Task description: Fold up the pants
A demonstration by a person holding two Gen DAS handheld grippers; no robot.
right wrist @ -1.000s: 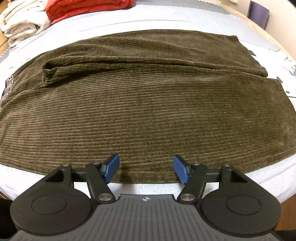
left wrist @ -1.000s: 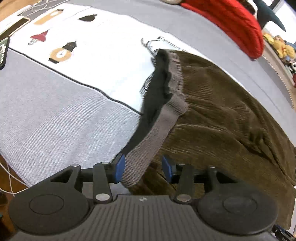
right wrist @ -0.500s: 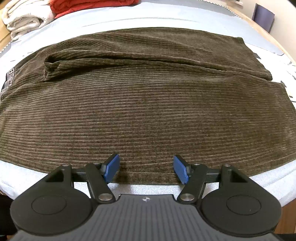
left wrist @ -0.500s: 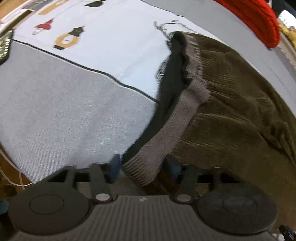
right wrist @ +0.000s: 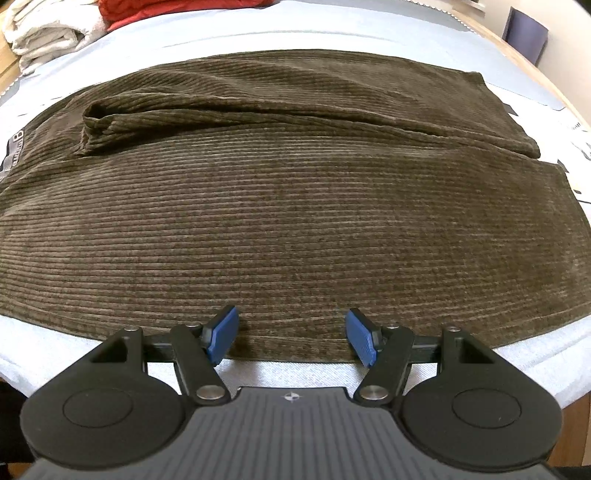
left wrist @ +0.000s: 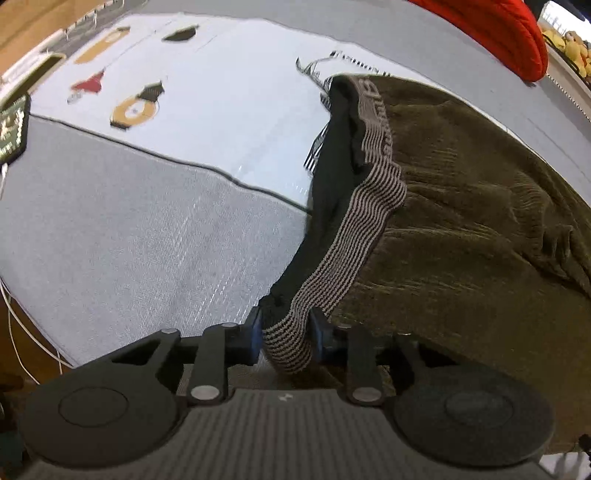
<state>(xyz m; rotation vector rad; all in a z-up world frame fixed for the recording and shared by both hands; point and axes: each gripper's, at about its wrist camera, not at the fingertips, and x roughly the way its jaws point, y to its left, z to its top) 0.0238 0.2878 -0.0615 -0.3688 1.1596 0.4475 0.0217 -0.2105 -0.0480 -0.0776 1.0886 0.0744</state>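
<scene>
Fingers of the left gripper [left wrist: 285,334] are closing on the striped grey waistband [left wrist: 332,258] of the brown corduroy pants [right wrist: 280,206], spread along the grey bed's [right wrist: 295,373] near edge. Right gripper [right wrist: 291,338] hovers wide, empty.

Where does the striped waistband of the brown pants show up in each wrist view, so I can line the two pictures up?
Left wrist: the striped waistband runs up the middle, its lower end between the closing left gripper.
Right wrist: only a bit of the waistband at the far left edge.
Shared landmark: the red garment.
</scene>
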